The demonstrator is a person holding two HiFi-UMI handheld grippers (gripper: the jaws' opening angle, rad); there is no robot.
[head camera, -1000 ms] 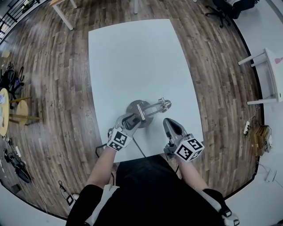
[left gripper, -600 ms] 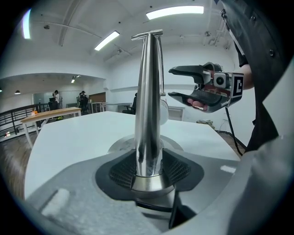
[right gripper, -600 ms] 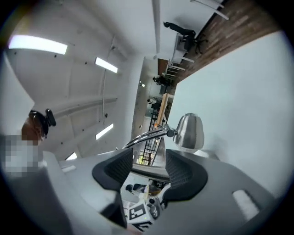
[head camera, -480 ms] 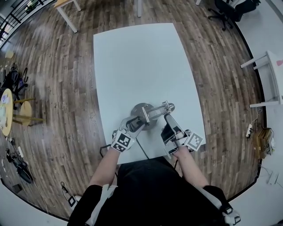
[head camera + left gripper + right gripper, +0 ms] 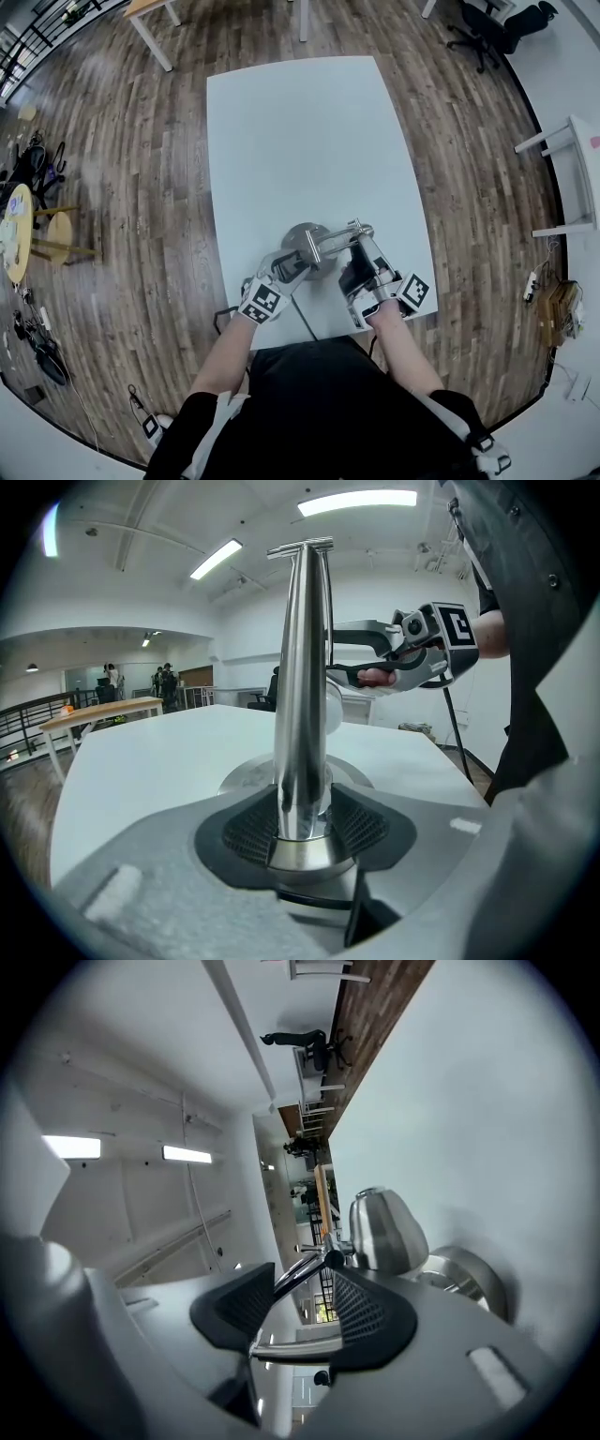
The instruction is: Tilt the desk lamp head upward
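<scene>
A white table (image 5: 309, 141) stands on a wood-plank floor (image 5: 141, 187). A desk lamp (image 5: 296, 234) rests on its round metal base near the middle of the table's near edge. A thin dark cable (image 5: 302, 315) runs from the lamp over that edge.

Dark wood-plank floor (image 5: 122, 187); white table (image 5: 300, 131); black office chair (image 5: 487, 33); ceiling strip lights (image 5: 356, 501); white walls (image 5: 248, 635)
</scene>
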